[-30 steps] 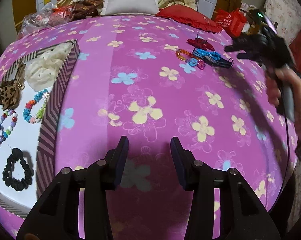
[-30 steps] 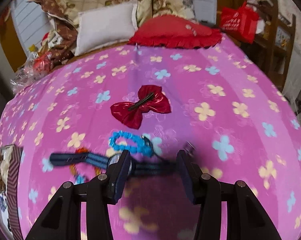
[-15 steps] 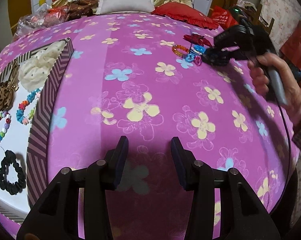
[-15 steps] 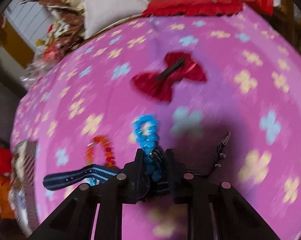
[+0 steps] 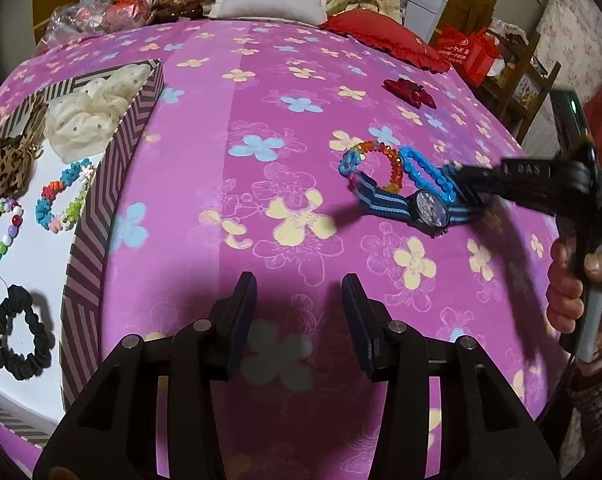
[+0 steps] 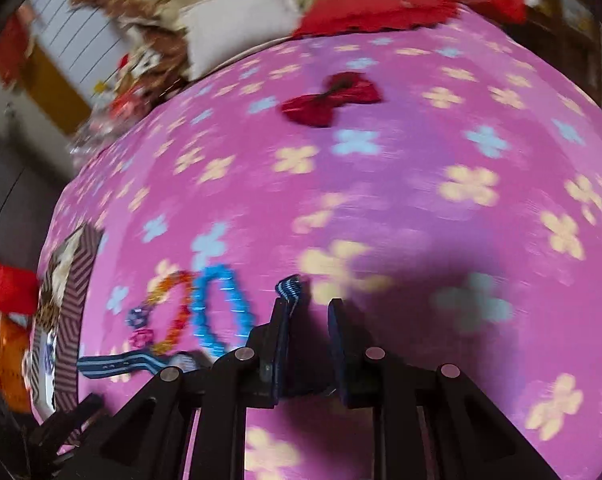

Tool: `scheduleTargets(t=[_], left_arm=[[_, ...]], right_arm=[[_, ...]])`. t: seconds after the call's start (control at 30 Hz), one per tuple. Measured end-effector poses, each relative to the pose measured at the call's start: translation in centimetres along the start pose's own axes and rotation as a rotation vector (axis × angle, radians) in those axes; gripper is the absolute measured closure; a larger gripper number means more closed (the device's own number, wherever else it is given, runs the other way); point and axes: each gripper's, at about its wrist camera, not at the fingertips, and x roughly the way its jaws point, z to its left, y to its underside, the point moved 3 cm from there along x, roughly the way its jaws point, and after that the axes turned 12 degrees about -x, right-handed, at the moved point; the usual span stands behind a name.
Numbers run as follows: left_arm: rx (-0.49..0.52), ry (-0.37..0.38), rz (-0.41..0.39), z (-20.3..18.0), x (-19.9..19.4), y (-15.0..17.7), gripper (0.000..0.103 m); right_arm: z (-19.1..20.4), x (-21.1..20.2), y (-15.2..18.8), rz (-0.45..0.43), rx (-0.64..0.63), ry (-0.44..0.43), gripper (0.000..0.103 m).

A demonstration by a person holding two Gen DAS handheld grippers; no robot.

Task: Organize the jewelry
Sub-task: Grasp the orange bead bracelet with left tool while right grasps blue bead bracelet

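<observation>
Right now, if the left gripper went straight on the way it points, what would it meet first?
The left gripper would likely meet only the bedspread; the watch lies right of that line.

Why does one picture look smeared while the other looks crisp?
Right wrist view: motion blur smears the bedspread flowers and red bow. Left wrist view: sharp, except the right tongs, slightly blurred. Both: fisheye bulges the bed.

My right-cam view's motion-blurred; watch (image 6: 149, 362) face hidden behind my finger; box (image 6: 71, 312) cut off at left edge.
</observation>
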Motion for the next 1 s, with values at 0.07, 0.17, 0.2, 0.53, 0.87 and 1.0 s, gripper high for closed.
scheduleTargets(t=[0.07,0.17,0.2,0.53,0.87,1.0], left_arm=[[-0.007,0.025,-0.016,-0.2,-0.9,-0.8,0.060],[-0.001,0.043,-0.078,-0.7,-2.6,-2.7,0.060],[-0.001,0.043,-0.094,-0.8,-3.0,-3.5,0.059],[0.059,0.008,0.066,-3.6,3.2,-10.7,0.050],[0.229,-0.011,0.163,-6.7,8.8,-9.8,0.051],[0.284,-0.042,0.146,-7.5,9.2,-9.6,0.051]], right_arm=[[-1.3,-0.4,0.2,-0.009,0.011,0.005,0.084],[-1.6,-1.1,0.5,-0.031,0.001,-0.021,0.084],[-1.5,-1.3,0.5,-0.039,-0.009,-0.037,0.084],[5.2,-0.4,-1.2,-0.082,-0.270,-0.034,0.050],[6.0,2.5,-0.9,-0.030,-0.365,0.016,0.056],[5.9,2.6,-0.9,-0.033,-0.351,0.015,0.065]])
